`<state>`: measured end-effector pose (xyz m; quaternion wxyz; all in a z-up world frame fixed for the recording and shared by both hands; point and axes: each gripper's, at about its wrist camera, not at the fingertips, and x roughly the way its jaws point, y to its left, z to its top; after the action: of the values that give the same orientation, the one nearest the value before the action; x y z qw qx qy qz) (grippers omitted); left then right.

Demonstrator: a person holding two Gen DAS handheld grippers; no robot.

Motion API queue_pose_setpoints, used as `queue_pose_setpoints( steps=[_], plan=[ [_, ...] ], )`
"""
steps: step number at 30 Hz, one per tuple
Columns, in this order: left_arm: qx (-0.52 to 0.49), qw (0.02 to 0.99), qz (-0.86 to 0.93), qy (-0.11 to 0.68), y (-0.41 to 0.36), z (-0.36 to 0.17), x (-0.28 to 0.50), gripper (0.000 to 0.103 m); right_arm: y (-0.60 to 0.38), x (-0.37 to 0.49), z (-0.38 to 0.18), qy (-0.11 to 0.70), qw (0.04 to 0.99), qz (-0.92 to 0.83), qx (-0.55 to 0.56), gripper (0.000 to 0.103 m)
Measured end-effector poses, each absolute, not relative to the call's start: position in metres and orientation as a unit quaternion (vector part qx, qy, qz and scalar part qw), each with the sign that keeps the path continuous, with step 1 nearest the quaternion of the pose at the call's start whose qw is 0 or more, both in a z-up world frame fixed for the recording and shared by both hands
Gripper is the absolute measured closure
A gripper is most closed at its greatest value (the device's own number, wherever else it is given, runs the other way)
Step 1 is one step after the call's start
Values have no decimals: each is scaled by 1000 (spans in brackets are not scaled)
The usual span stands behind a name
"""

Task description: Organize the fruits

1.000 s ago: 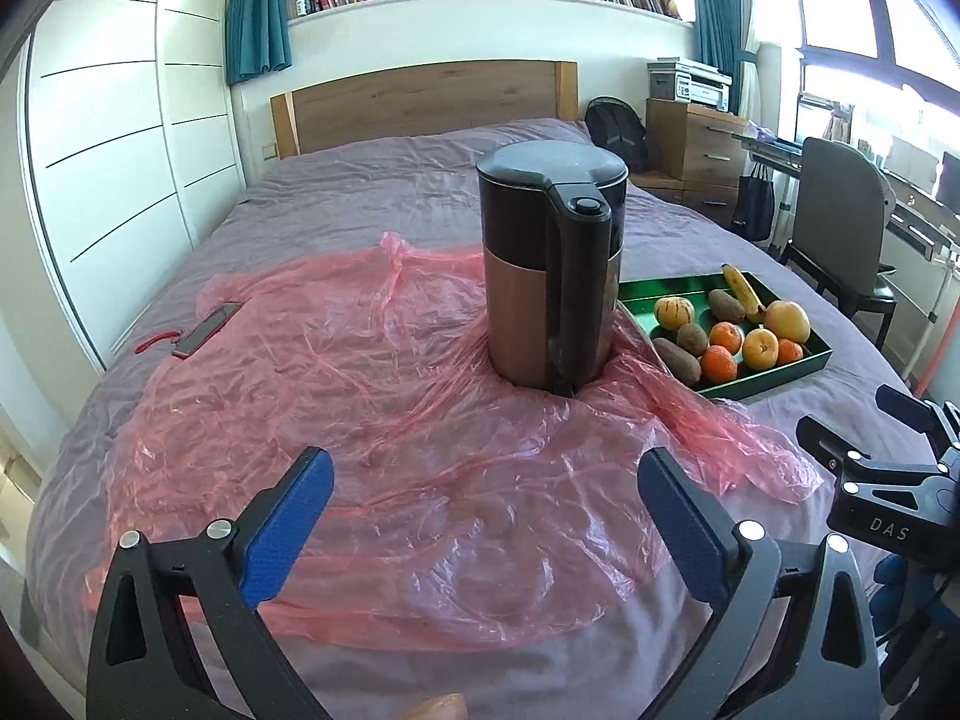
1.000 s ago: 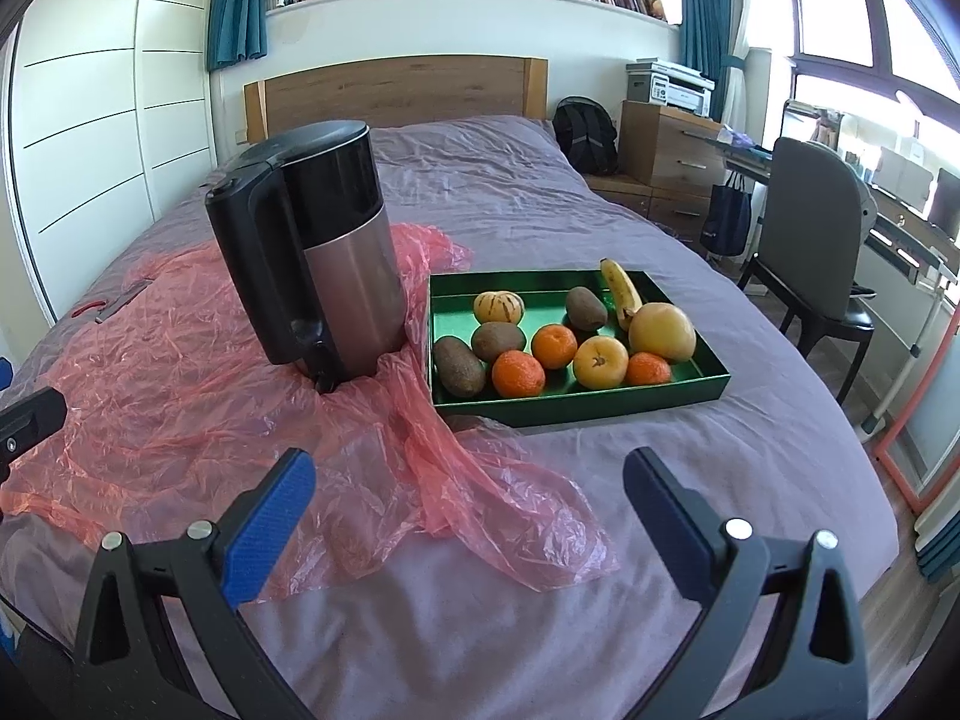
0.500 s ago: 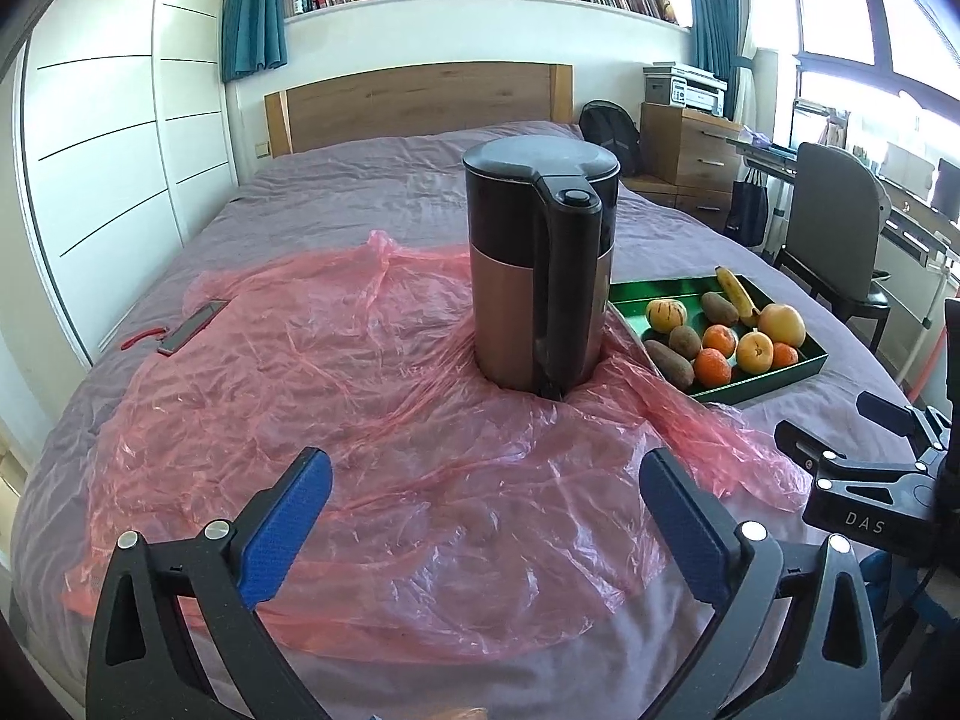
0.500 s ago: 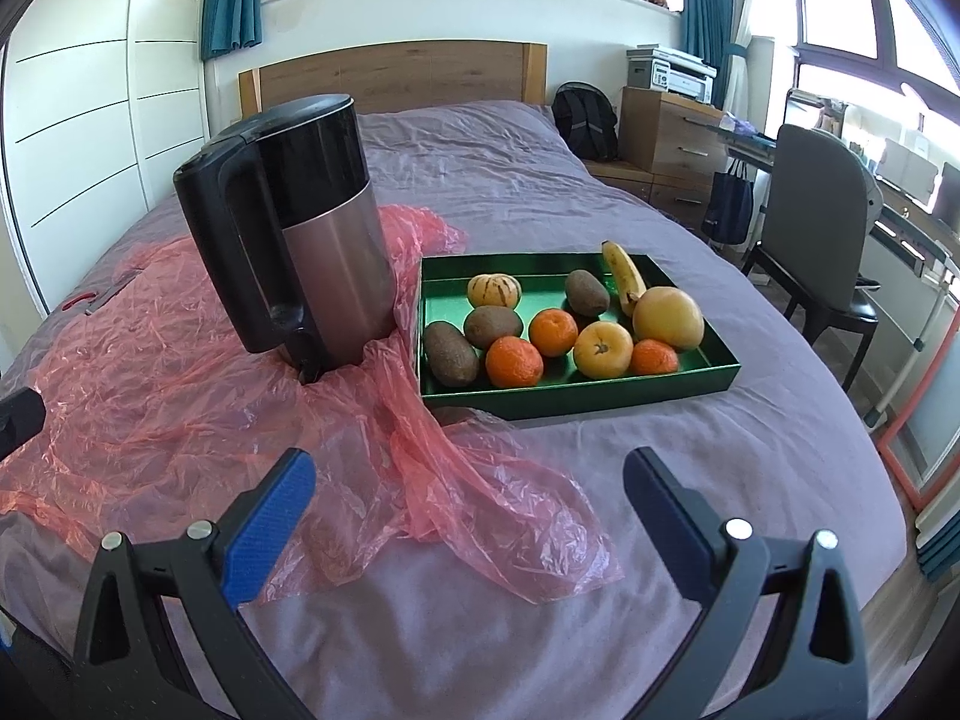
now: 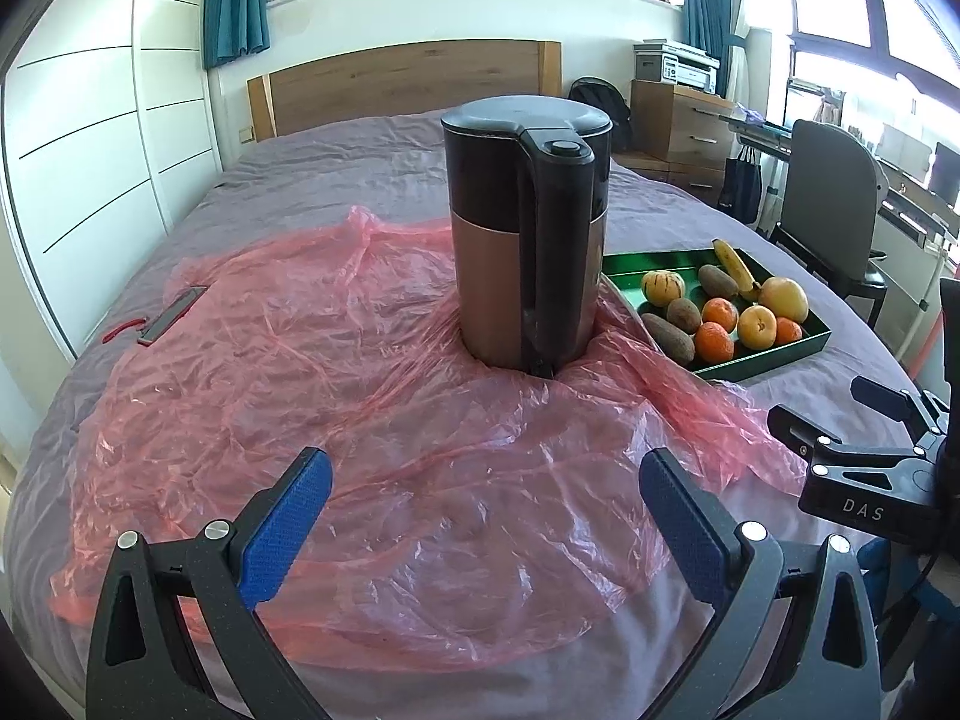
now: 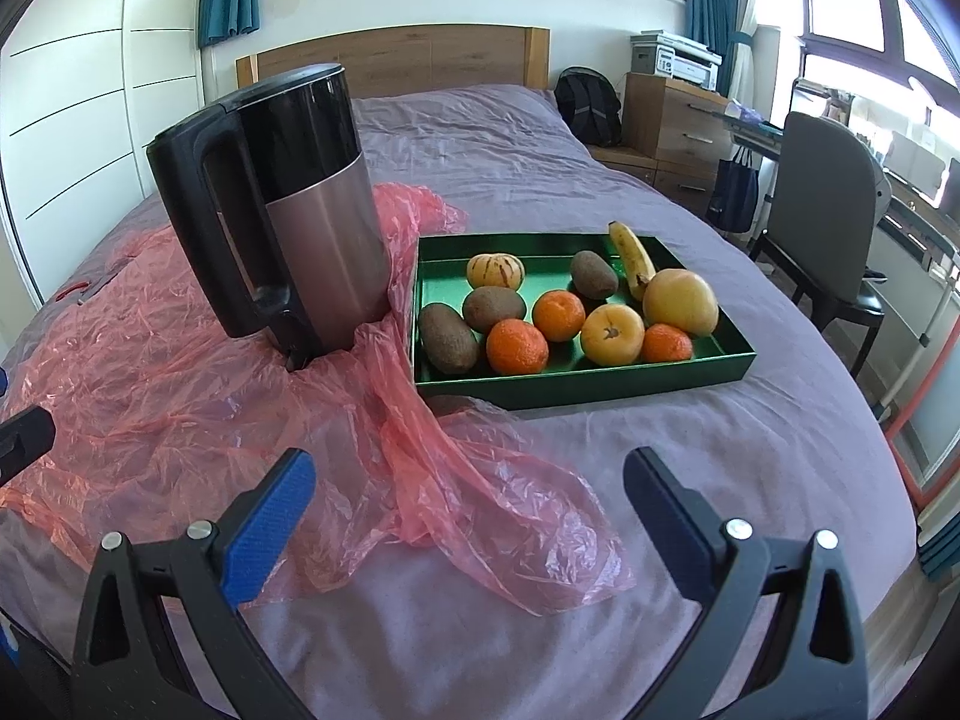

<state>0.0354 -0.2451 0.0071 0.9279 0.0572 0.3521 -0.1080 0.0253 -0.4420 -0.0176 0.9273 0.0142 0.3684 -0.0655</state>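
A green tray [image 6: 600,384] lies on the bed and holds several fruits: a banana [image 6: 631,258], a large yellow fruit [image 6: 681,302], oranges [image 6: 517,347], brown kiwis [image 6: 447,338] and a striped fruit [image 6: 495,271]. The tray also shows at the right of the left wrist view [image 5: 774,354]. My right gripper [image 6: 471,507] is open and empty, short of the tray's near edge. My left gripper [image 5: 486,507] is open and empty above a pink plastic sheet [image 5: 360,420]. The right gripper's body shows in the left wrist view [image 5: 864,480].
A black and metal kettle [image 5: 528,240] stands upright on the pink plastic, just left of the tray; it also shows in the right wrist view [image 6: 288,210]. A small flat grey tool [image 5: 171,315] lies at the bed's left edge. A chair [image 6: 822,222] and desk stand to the right.
Both grippers have moved a little nearer to the kettle and tray, which look larger now. Both stay open and empty. Nothing on the bed has moved.
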Motion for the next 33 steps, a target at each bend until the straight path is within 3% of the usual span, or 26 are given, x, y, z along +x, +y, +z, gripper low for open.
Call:
queue_pose_setpoints(
  steps=[33],
  plan=[
    [54, 922, -106, 369, -242, -3, 46, 2, -457, 21, -7, 361, 929, -80, 17, 0]
  ],
)
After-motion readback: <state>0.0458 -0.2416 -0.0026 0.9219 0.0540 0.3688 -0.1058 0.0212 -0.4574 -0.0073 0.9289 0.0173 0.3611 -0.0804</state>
